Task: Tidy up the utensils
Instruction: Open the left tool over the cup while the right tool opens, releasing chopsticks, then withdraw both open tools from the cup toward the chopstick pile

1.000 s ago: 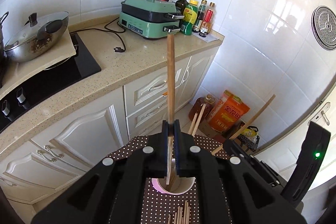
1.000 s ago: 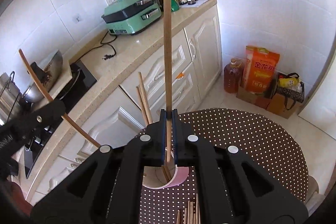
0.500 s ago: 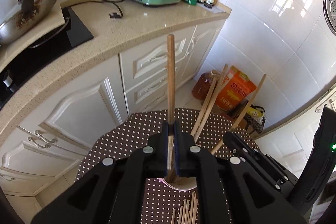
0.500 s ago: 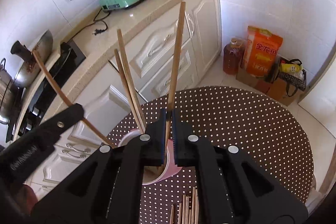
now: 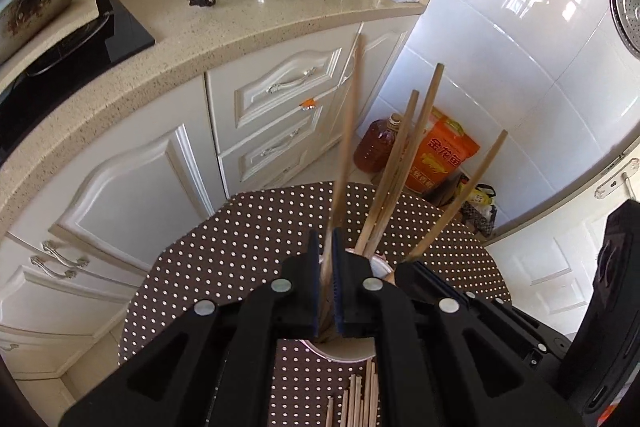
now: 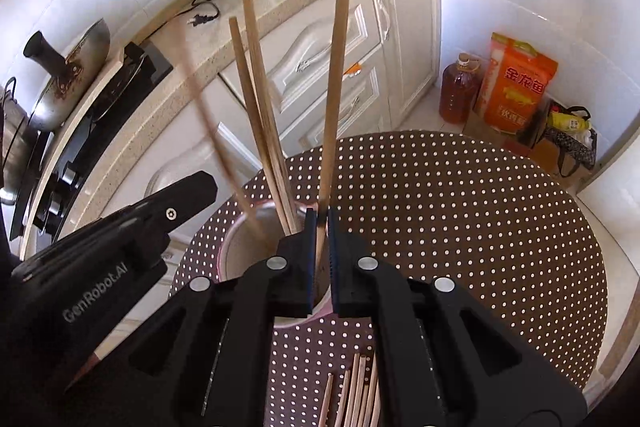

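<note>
Now both tools sit over the pink-rimmed cup (image 6: 240, 247) on the dotted table (image 6: 460, 227). At lower centre of the left view, the left tool (image 5: 326, 267) has its jaws slightly parted around a motion-blurred chopstick (image 5: 347, 131) that drops into the cup. At lower centre of the right view, the right tool (image 6: 319, 251) is narrowly open with another chopstick (image 6: 334, 99) loose between its jaws, leaning in the cup. Two more chopsticks (image 6: 256, 95) stand there, and loose chopsticks (image 6: 358, 391) lie at the frame's bottom.
</note>
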Action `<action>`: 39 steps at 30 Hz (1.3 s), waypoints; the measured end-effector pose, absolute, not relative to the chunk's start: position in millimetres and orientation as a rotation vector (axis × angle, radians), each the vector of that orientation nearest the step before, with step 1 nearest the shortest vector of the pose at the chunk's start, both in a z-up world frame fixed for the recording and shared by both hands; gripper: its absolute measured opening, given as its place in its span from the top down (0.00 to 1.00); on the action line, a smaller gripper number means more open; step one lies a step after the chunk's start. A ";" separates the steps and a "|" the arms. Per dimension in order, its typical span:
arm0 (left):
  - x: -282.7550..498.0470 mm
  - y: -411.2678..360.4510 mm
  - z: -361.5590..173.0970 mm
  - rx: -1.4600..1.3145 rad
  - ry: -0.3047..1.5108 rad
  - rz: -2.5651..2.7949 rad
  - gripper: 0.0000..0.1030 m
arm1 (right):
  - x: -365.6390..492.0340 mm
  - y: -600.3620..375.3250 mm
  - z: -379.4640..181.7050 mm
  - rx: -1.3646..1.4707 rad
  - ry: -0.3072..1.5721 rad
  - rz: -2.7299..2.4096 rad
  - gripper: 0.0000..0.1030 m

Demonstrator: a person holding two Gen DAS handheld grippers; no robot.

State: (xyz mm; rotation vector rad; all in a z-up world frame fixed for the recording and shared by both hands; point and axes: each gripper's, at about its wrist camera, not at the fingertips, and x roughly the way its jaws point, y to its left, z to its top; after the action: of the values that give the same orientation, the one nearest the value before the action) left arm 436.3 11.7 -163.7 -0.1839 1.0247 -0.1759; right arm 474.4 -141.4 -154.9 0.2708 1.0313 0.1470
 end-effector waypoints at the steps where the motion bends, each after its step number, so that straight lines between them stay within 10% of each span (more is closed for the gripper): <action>1: 434.1 12.3 -164.2 -0.181 1.021 -0.172 0.84 | 473.9 -141.3 -154.8 0.267 1.033 0.150 0.94; 11: 414.1 13.3 -163.0 -0.102 0.996 -0.143 0.65 | 466.5 -156.4 -155.1 0.256 1.068 0.106 0.92; 15: 407.0 15.4 -162.0 -0.084 0.997 -0.130 0.61 | 460.5 -162.8 -149.2 0.236 1.052 0.077 0.41; 39: 333.6 4.6 -111.3 -0.003 0.896 -0.095 0.53 | 391.8 -177.0 -82.3 0.224 0.912 0.074 0.33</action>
State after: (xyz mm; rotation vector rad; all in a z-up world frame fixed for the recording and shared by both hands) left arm 333.6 4.6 -111.3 -0.0032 0.8961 -0.0954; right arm 391.8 -177.0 -82.3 0.2245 0.9121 0.0736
